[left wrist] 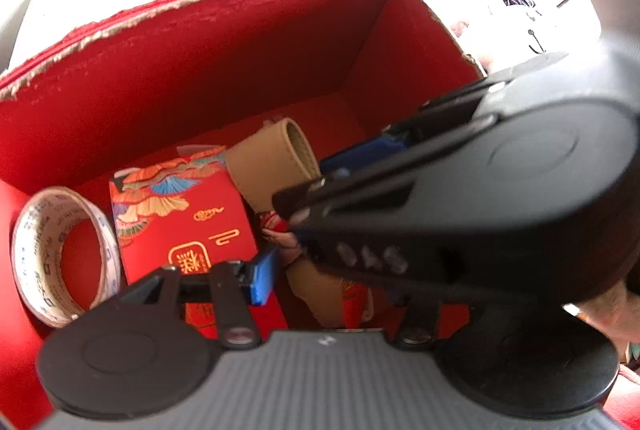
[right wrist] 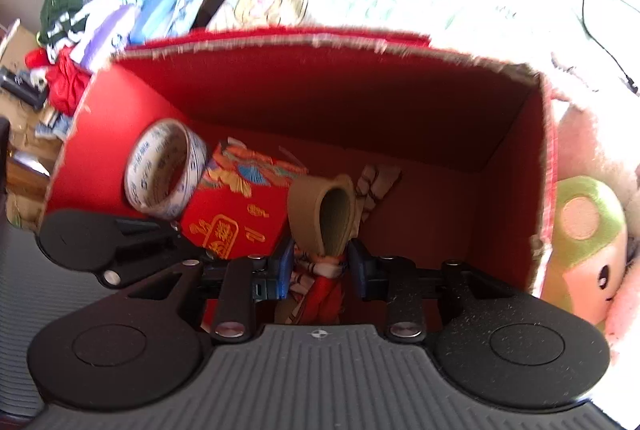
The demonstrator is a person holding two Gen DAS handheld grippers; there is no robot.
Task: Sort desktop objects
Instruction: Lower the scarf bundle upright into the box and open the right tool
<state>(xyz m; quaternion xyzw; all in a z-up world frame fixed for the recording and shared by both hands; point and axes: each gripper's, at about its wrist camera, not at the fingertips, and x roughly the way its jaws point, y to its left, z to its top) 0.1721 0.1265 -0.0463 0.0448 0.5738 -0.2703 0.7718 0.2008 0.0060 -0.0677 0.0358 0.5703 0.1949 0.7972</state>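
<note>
Right gripper (right wrist: 318,270) stands open around a doll (right wrist: 320,276) (red-robed) — left gripper's (left wrist: 320,270) state unclear.

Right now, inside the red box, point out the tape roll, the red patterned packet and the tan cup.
tape roll (right wrist: 138,186): right wrist view, on its printed left band.
red patterned packet (left wrist: 188,226): left wrist view, on its red face.
tan cup (right wrist: 306,204): right wrist view, on its outer wall.

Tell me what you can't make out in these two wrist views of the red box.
- Left wrist view: the right gripper crosses the frame, hiding the red box's right floor.
- Right wrist view: the figurine between the fingers is blurred and partly hidden.
- Both views: tape roll print too small to read.
</note>
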